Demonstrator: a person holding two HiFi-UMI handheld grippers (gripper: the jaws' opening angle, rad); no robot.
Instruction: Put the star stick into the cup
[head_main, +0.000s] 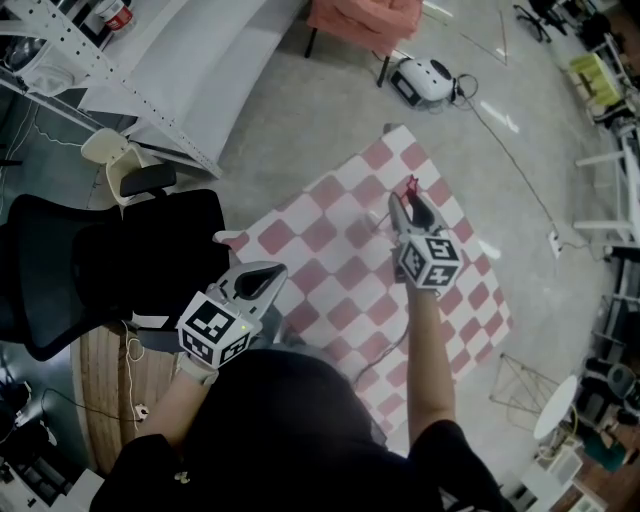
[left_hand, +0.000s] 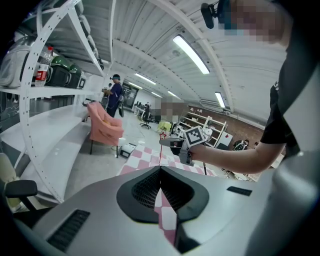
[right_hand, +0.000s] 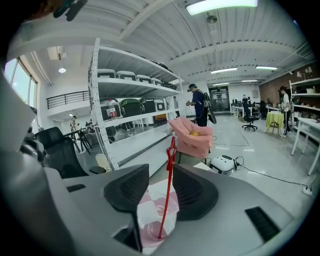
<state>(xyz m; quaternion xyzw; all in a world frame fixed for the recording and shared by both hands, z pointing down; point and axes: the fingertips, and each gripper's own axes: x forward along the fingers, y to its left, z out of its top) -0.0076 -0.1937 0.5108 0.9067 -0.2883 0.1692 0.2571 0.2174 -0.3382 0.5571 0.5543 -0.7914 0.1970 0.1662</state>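
Observation:
The red star stick (right_hand: 169, 190) stands upright between my right gripper's (right_hand: 161, 168) jaws, its lower end down in a clear cup (right_hand: 154, 234) on the pink-and-white checked mat (head_main: 330, 250). The jaws stand wide; the left pad is clearly off the stick, which runs close by the right pad. In the head view my right gripper (head_main: 411, 204) hangs over the mat's far part, with the stick's star (head_main: 412, 186) at its tips and the cup hidden. My left gripper (head_main: 272, 272) is held back near my body, its jaws together and empty. It looks toward the right gripper (left_hand: 170, 144) and the star stick (left_hand: 161, 136).
A black office chair (head_main: 120, 260) and a white shelf rack (head_main: 150, 80) stand at the left. Beyond the mat are a pink armchair (head_main: 365, 20) and a white device with a cable (head_main: 425, 80). A round wooden table (head_main: 105, 390) sits at lower left.

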